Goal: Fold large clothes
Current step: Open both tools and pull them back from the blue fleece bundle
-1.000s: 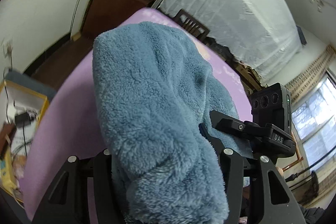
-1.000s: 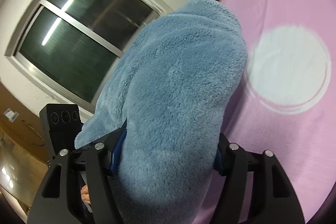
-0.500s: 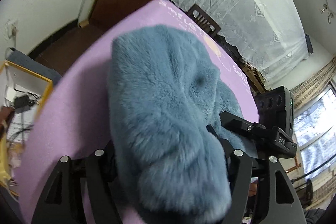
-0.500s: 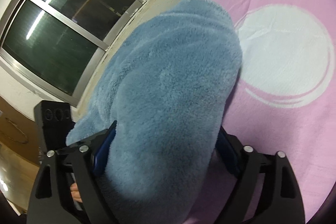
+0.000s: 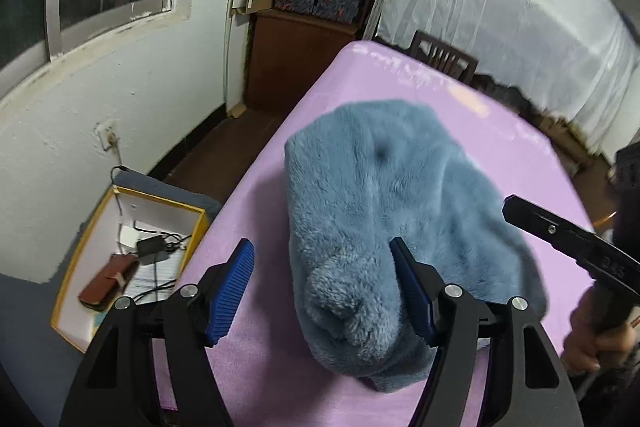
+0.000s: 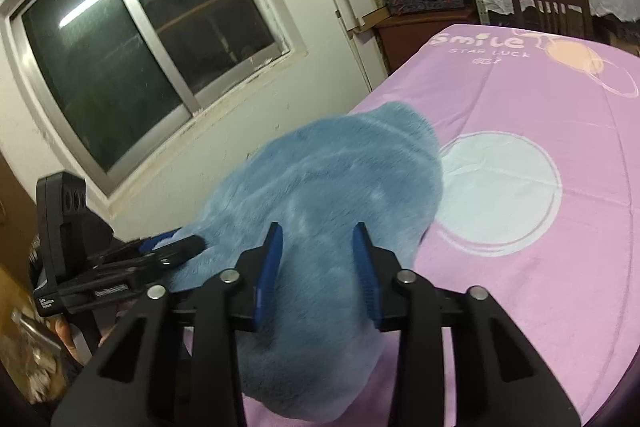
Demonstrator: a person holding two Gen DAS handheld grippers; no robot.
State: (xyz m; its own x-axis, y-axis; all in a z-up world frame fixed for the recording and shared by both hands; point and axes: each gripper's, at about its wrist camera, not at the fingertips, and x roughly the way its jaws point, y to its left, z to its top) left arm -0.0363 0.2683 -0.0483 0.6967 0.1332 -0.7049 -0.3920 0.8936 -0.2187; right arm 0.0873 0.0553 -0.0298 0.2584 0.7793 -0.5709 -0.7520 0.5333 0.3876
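A blue fleece garment (image 5: 384, 195) lies bunched in a thick fold on the purple bed sheet (image 5: 248, 347). My left gripper (image 5: 320, 243) is open just over its near end; the right pad brushes the fleece and the left pad stands clear. In the right wrist view the same garment (image 6: 332, 179) fills the middle. My right gripper (image 6: 318, 227) hovers above it with jaws closing, and I see no cloth pinched between the pads. Each gripper shows in the other's view: the right (image 5: 520, 213) over the garment's right edge, the left (image 6: 188, 245) at its left edge.
A yellow-rimmed box (image 5: 100, 219) with a brown wallet and cables sits on the floor left of the bed. A white wall with a window (image 6: 140, 39) runs along that side. A wooden chair (image 5: 444, 55) and a white curtain stand beyond the bed's far end.
Both grippers let go of the fleece and drew back and up. The garment, held up before, now lies on the sheet. The right jaws stand narrower than half a second ago.
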